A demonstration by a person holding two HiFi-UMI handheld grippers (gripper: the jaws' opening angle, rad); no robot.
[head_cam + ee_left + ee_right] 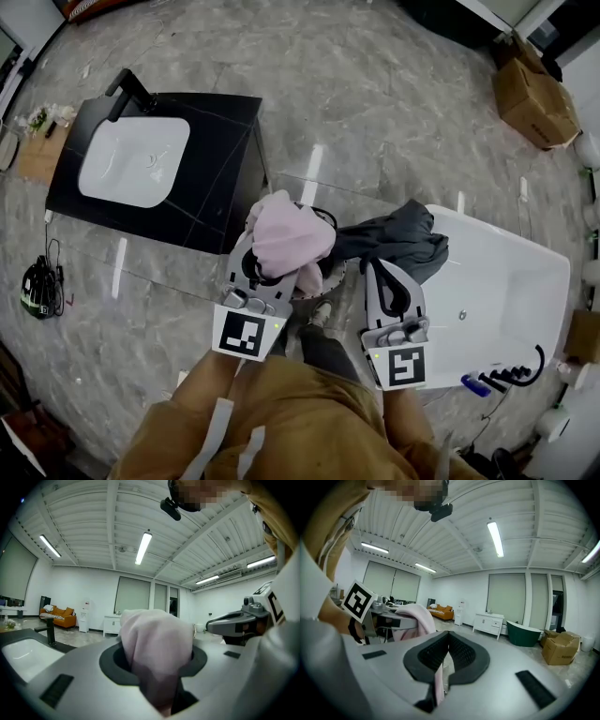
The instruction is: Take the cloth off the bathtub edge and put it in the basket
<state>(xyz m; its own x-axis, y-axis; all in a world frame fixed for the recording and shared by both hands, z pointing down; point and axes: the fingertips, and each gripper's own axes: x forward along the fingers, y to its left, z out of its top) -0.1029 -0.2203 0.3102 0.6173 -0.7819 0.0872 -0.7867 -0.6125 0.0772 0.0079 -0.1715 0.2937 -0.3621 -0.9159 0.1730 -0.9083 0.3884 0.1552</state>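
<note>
Above marble floor [375, 94], bunched pale pink cloth [286, 234]

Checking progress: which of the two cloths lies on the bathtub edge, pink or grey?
The dark grey cloth, draped over the white bathtub at its rim. The pink cloth is off it, bunched between the left gripper fingers.

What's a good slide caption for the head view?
Left gripper and right gripper hold a pink cloth beside the white bathtub.

White sink [131, 161] in a black counter [221, 141], cardboard box [532, 94] well apart.
</note>
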